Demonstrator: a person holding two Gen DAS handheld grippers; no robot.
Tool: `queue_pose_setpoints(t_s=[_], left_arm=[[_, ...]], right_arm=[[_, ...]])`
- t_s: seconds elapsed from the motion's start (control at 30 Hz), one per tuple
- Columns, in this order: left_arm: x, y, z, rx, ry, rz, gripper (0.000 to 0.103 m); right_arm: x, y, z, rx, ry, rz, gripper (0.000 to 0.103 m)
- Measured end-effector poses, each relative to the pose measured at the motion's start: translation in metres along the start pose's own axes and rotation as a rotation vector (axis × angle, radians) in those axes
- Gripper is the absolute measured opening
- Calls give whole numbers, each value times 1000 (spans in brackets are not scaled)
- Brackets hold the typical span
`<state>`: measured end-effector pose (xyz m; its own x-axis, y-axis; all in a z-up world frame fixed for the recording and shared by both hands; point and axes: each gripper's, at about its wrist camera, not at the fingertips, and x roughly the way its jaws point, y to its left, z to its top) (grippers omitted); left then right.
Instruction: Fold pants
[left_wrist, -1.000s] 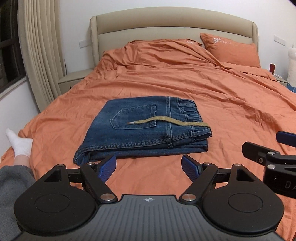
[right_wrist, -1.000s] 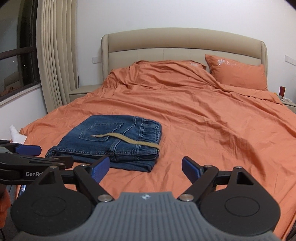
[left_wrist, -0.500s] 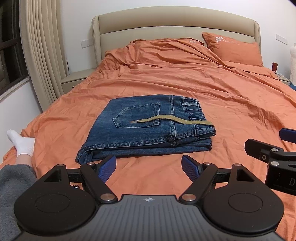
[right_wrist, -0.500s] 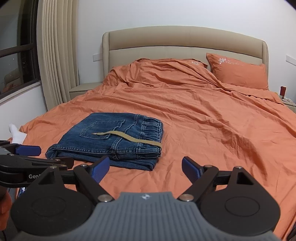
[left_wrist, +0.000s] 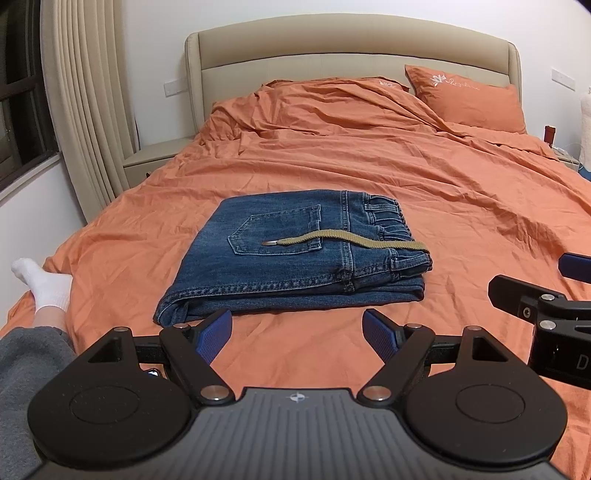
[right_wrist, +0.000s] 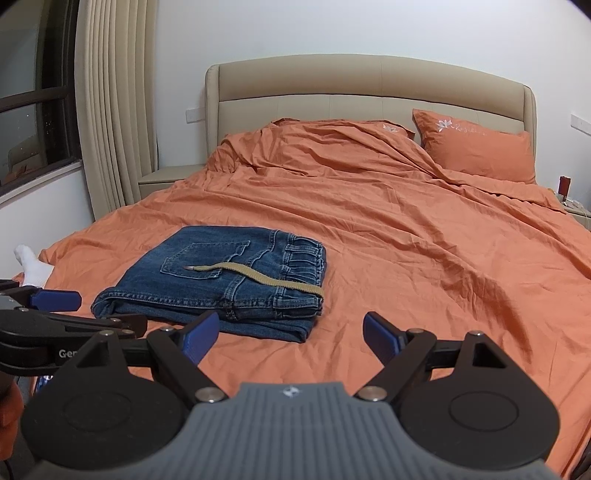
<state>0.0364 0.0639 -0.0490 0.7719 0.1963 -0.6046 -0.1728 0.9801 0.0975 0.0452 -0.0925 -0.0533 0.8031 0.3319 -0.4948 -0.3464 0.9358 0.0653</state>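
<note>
Pants (left_wrist: 295, 254) lie folded; both grippers (jaws spread wide) hover short.

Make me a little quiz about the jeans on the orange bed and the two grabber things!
1. True or false: the left gripper is shut on the jeans.
2. What lies across the top of the jeans? A) a tan drawstring B) a sock C) a pillow
3. Fill in: the jeans lie folded on the orange ____.

Key:
1. False. Its fingers are spread, holding nothing; the right gripper is open too.
2. A, the drawstring runs from the waistband over the back pocket.
3. Bed.
</note>
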Motion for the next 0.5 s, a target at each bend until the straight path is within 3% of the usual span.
queue_pose_setpoints(t_s=[0.5], left_arm=[[0,1,1,-4,1,1,94]], right_arm=[[-1,2,0,-6,-2,-7,82]])
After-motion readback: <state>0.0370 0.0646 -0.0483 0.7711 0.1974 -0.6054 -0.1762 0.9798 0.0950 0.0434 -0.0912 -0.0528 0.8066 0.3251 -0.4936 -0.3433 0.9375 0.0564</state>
